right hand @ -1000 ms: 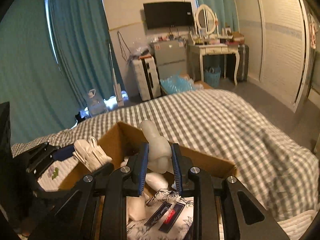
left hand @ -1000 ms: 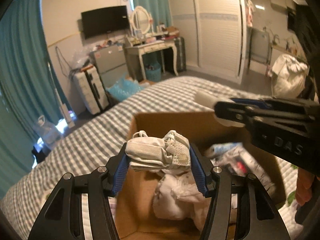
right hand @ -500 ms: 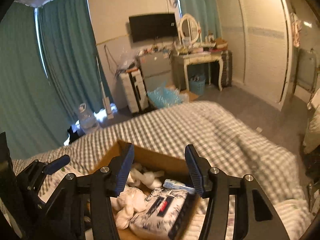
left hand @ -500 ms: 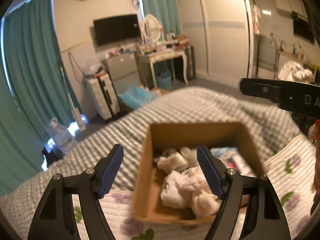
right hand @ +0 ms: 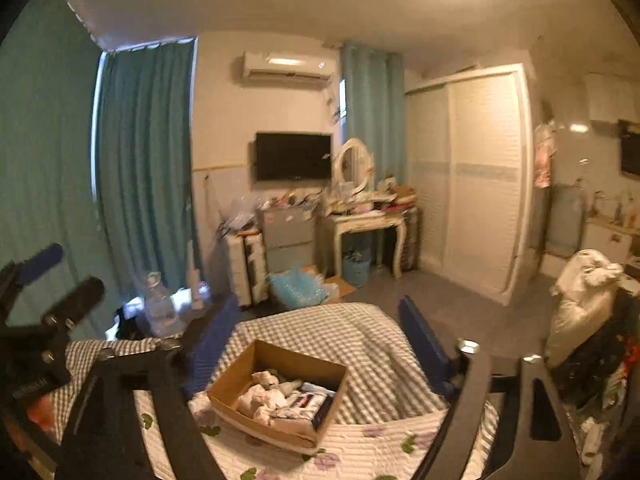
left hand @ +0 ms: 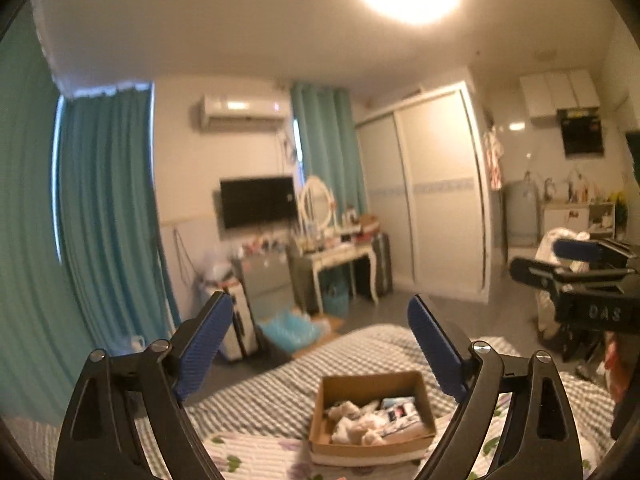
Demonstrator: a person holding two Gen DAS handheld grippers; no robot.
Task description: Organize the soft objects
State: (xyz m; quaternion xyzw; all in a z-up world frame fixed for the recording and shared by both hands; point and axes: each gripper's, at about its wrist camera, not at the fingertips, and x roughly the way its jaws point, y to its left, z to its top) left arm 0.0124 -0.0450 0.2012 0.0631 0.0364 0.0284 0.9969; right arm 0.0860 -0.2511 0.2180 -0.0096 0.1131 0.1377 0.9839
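A brown cardboard box (left hand: 318,412) (right hand: 260,426) sits on the bed and holds several white soft cloth items (left hand: 352,424) (right hand: 260,396) and a flower-print packet (left hand: 400,412) (right hand: 308,404). My left gripper (left hand: 320,340) hangs well above and behind the box, its jaws opening with nothing between the blue pads. My right gripper (right hand: 320,340) is also high above the box, its jaws opening and empty. Each gripper shows at the edge of the other's view: the right gripper (left hand: 580,264) at the right, the left gripper (right hand: 40,280) at the left.
The bed has a grey checked cover (left hand: 260,400) (right hand: 360,336) and a white flowered quilt (right hand: 360,440) under the box. Beyond it stand a white dressing table (right hand: 368,224), a wall television (right hand: 294,156), teal curtains (right hand: 144,168), a sliding wardrobe (right hand: 472,184) and piled bags (right hand: 580,304) at the right.
Both grippers let go of their white soft items into the box, opened wide, and pulled up and back; the box now looks small and far below.
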